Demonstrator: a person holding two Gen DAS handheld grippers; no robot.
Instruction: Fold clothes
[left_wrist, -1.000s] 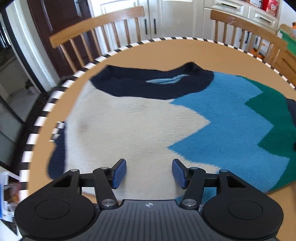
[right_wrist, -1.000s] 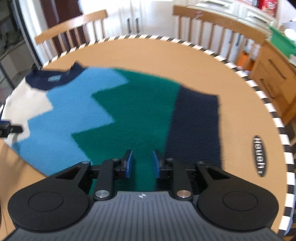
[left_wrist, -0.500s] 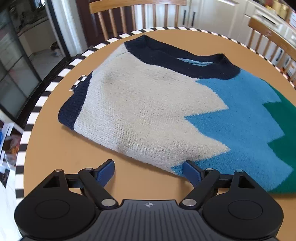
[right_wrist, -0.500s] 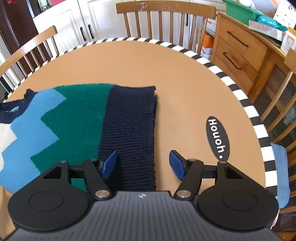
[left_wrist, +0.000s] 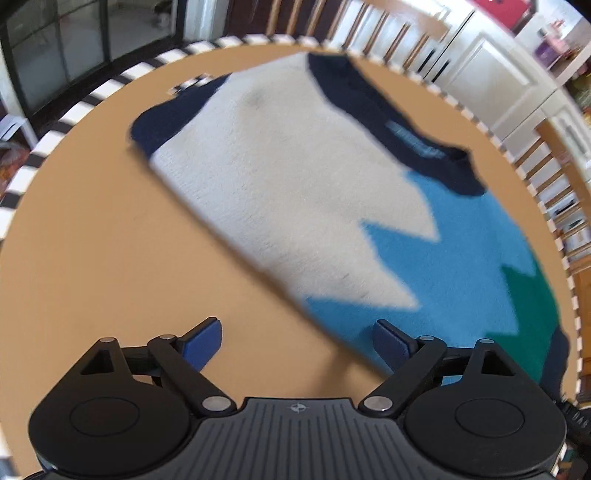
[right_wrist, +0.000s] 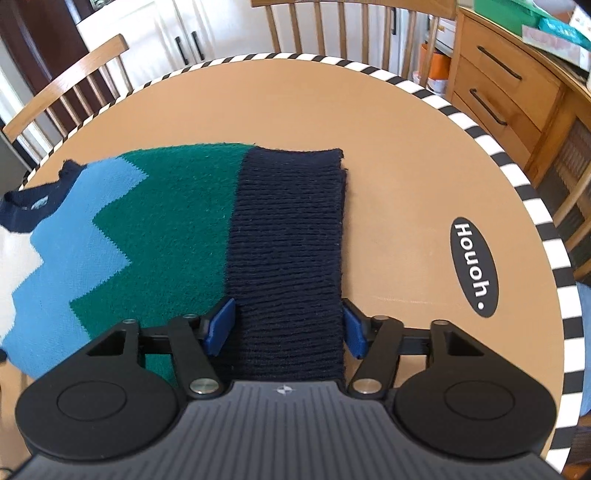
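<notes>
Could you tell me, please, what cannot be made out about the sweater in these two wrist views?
- Neck label, left wrist view: motion blur smears any writing.
- Sweater near edge, right wrist view: the right claw body covers it; the jaws are closing astride the navy hem band, contact unclear.
- Sleeves, both views: none can be picked out; whether they are tucked under cannot be told.
- Sweater's cream end, right wrist view: cut off by the left edge.

My sweater (left_wrist: 295, 192) lies flat and folded into a long band on the round worktop (left_wrist: 92, 258). It is knitted in zigzag blocks: cream at the shoulder end, then light blue, then green, ending in a ribbed navy hem (right_wrist: 288, 240). Its navy collar (left_wrist: 417, 140) faces the far side.
</notes>
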